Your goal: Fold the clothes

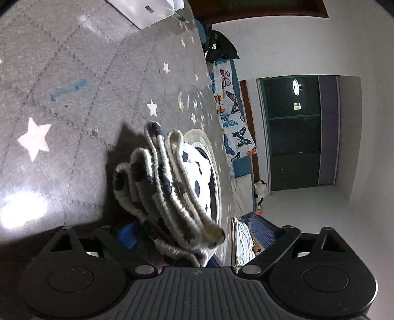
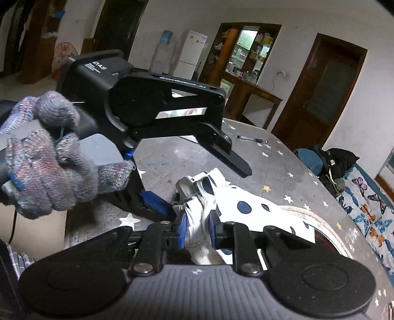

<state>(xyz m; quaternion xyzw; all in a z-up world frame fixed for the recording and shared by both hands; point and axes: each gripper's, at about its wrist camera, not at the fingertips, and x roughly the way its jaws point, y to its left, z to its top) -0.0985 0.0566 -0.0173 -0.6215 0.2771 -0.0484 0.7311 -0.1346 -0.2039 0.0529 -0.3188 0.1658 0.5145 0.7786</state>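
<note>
A white garment with dark blue dots (image 2: 246,204) lies partly on the grey star-printed table cover (image 2: 270,162). My right gripper (image 2: 199,229) is shut on a bunched edge of it, with cloth squeezed between the blue pads. In the left wrist view the same garment (image 1: 172,177) stands gathered in pleats just in front of the camera. My left gripper (image 1: 197,232) is open, jaws wide apart, with the bunch between them, nearer the left blue pad (image 1: 128,236). The right wrist view shows that left gripper (image 2: 204,189) from the side, held by a gloved hand (image 2: 49,160).
A round cream-rimmed mat (image 2: 322,219) lies under the garment. A pen (image 2: 252,139) rests at the table's far side, and a white sheet (image 1: 147,9) at another edge. Butterfly-print bedding (image 2: 369,209) and a dark bag (image 2: 339,157) sit beyond the table's right edge.
</note>
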